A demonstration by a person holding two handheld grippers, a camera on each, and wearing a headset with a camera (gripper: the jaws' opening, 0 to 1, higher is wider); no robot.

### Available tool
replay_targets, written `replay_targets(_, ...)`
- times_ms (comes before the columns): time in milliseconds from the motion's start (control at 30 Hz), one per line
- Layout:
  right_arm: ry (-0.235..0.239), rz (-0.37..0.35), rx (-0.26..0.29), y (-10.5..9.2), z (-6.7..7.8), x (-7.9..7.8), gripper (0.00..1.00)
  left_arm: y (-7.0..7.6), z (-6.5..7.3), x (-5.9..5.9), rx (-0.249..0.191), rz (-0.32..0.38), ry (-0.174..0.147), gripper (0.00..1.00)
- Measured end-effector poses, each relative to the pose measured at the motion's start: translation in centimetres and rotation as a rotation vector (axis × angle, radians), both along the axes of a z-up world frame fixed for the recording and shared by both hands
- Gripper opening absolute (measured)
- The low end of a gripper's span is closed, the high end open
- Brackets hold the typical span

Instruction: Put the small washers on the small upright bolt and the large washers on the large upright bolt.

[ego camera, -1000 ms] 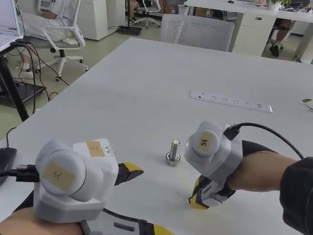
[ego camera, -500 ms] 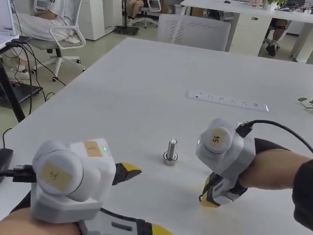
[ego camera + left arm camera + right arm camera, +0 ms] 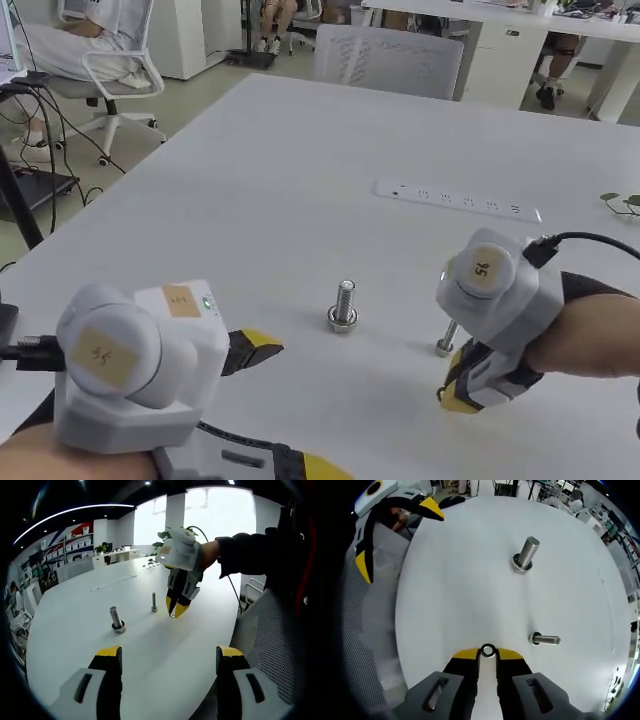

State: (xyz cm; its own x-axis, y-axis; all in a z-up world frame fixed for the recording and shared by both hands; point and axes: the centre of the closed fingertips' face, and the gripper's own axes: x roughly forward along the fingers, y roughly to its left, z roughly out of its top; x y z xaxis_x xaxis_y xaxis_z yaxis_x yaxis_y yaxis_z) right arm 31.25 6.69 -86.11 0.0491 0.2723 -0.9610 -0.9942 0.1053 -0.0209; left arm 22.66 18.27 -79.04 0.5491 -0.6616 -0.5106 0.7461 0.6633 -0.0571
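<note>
A large upright bolt (image 3: 343,305) stands mid-table on a wider ring at its base; it is also in the left gripper view (image 3: 117,619) and the right gripper view (image 3: 526,554). To its right stands the small upright bolt (image 3: 446,340) (image 3: 154,602) (image 3: 544,639), half hidden behind my right gripper (image 3: 458,398) (image 3: 175,611). That gripper points down at the table just beside the small bolt, shut on a small washer (image 3: 488,651). My left gripper (image 3: 290,410) (image 3: 169,652) (image 3: 397,537) hovers at the near left, open, with nothing between its fingers.
A white power strip (image 3: 455,200) lies across the table behind the bolts. A mesh chair (image 3: 385,60) stands at the table's far edge. A person sits on an office chair (image 3: 100,60) at the far left, off the table.
My right gripper has drawn to the right, away from the large bolt, and the small bolt now shows beside it. The left gripper holds its place.
</note>
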Motion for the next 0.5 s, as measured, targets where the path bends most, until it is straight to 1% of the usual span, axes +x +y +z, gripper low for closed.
replay_targets(267,-0.020,-0.037,-0.003,-1.5,1.0,1.2,0.14,0.0,0.0,0.0,0.002,0.000,-0.002,0.76)
replay_targets(500,-0.049,-0.043,0.004,-1.7,2.5,2.2,0.14,0.1,0.0,0.1,0.003,0.002,0.000,0.77)
